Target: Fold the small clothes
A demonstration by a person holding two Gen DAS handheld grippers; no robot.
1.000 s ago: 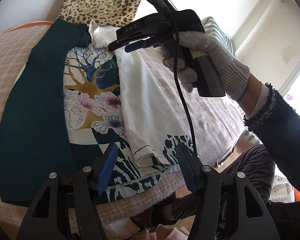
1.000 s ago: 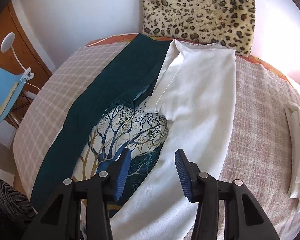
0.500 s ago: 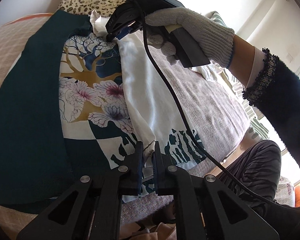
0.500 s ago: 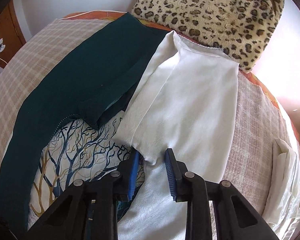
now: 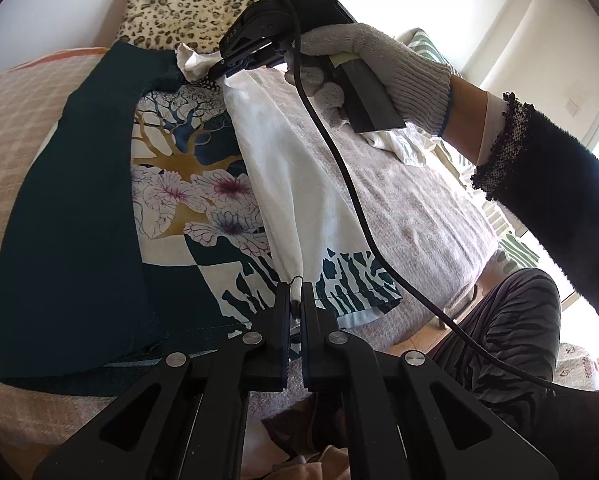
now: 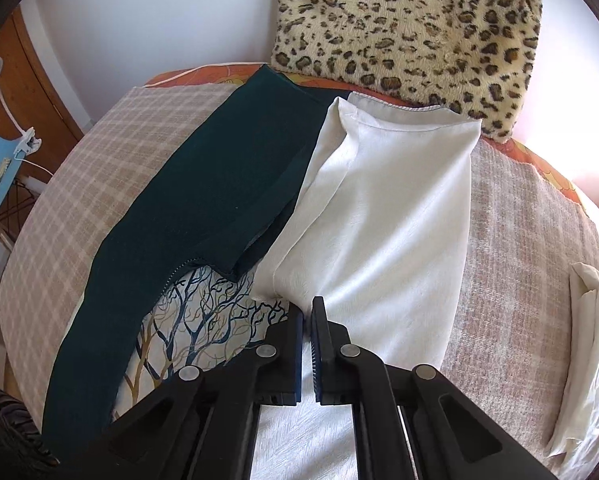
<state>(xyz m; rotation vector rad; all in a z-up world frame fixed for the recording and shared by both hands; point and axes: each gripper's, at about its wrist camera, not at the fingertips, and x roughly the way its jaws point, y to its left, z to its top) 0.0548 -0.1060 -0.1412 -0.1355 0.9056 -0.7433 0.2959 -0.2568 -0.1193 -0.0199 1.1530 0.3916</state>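
Lying flat across a bed covered by a checked beige blanket (image 6: 99, 184): one small dark green garment (image 5: 71, 216) with a printed panel of trees and flowers (image 5: 187, 184), its right side turned over so the white reverse (image 5: 295, 176) faces up as a long band. Left tongs (image 5: 295, 300): closed together on the near hem corner of that white folded edge, cloth pinched between the blue pads. Right tongs (image 5: 229, 70), seen from the left wrist view in a grey-gloved right hand (image 5: 371, 64): clamped on the far end of the same fold, near the neckline; from the right wrist view the right tongs (image 6: 307, 320) have the pads almost touching with white fabric (image 6: 387, 216) between them. Leopard-print cushion (image 6: 411, 28): propped against the wall at the head of the bed, just beyond the garment. Folded white cloth (image 6: 583, 352): resting on the blanket at the right edge, well apart from the garment. Black cable (image 5: 339, 160): trailing from the right tongs across the blanket.
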